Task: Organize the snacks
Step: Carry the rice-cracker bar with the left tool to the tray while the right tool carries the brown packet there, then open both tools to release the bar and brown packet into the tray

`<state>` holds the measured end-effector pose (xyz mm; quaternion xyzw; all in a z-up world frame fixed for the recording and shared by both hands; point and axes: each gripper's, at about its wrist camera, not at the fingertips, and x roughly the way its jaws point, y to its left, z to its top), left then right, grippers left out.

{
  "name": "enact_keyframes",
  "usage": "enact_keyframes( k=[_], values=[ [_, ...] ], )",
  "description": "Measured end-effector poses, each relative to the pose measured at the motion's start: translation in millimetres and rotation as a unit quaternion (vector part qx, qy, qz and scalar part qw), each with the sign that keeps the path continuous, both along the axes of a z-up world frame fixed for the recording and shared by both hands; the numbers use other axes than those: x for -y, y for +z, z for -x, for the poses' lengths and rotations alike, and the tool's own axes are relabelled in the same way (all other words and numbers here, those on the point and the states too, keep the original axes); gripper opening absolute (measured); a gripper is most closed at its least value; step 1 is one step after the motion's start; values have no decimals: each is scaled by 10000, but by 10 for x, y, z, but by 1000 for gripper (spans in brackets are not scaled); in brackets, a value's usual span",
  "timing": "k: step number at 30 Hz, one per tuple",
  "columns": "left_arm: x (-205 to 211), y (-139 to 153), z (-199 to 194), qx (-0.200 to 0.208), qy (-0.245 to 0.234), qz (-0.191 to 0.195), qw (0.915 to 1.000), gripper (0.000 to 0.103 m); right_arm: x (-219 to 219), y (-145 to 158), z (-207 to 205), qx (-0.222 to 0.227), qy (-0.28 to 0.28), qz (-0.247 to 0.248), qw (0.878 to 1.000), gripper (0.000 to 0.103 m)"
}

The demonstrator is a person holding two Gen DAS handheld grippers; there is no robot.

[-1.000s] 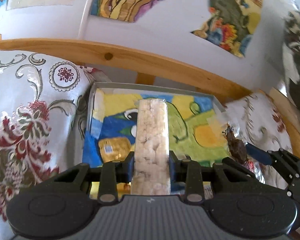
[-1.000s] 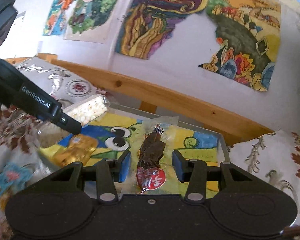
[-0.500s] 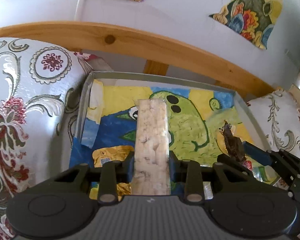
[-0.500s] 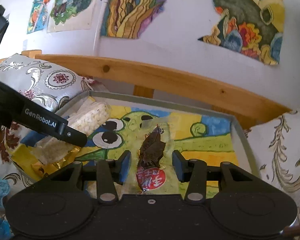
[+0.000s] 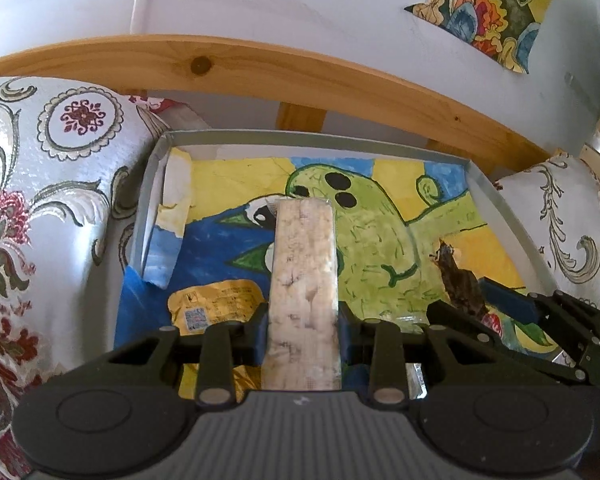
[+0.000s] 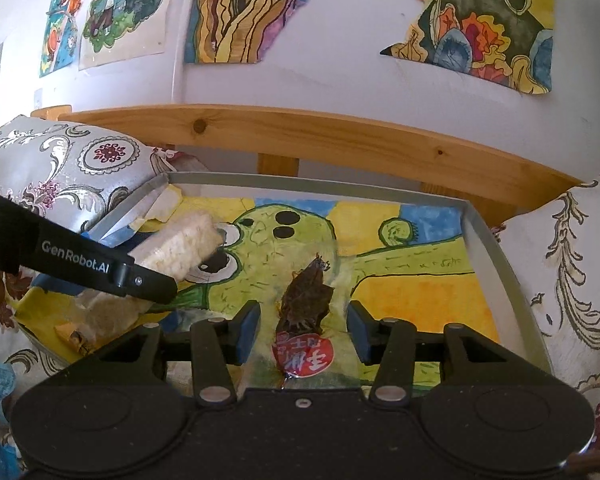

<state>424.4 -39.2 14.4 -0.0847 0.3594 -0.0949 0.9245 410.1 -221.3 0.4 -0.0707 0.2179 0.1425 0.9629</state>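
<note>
My left gripper (image 5: pixel 302 328) is shut on a long clear pack of pale puffed-rice bar (image 5: pixel 304 276). The pack points out over the left half of a shallow grey tray (image 5: pixel 312 135) lined with a painted green-creature sheet. A gold foil packet (image 5: pixel 216 304) lies in the tray's near-left corner, under the bar. My right gripper (image 6: pixel 303 328) is shut on a clear packet of dark dried snack with a red label (image 6: pixel 305 300), held above the tray's middle. In the right wrist view the left gripper's finger (image 6: pixel 100 268) and the rice bar (image 6: pixel 180 246) cross in from the left.
Patterned silver cushions flank the tray on the left (image 5: pixel 44 200) and the right (image 6: pixel 572 280). A wooden rail (image 6: pixel 340 140) runs behind the tray, below a white wall hung with paintings. A torn paper flap (image 5: pixel 174 208) curls up along the tray's left wall.
Both grippers have moved forward and tipped down over the tray, which now fills more of each view. Each still holds its packet.
</note>
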Motion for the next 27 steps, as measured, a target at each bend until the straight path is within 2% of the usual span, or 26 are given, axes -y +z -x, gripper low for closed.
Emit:
enact_keyframes(
  k=[3,6,10,15,17,22,27],
  values=[
    [20,-2,10,-7,-33,-19,10000,39,2,-5,6,5,-29,-6,10000,51],
    [40,13,31,1,-34,-61,10000,43,9,8,22,25,-74,-12,10000,59],
    [35,46,54,13,43,-33,10000,55,53,52,76,119,-132,-52,9998,72],
    [31,139,150,253,220,-120,9994,82,153,154,189,263,-305,-206,9990,91],
    [28,188,213,380,297,-128,9988,87,194,201,242,313,-360,-253,9985,97],
    [4,311,385,623,461,-141,9969,99,288,362,422,456,-471,-332,9973,102],
    [-31,424,609,840,668,-95,9942,102,339,538,641,597,-498,-371,9963,102]
  ],
)
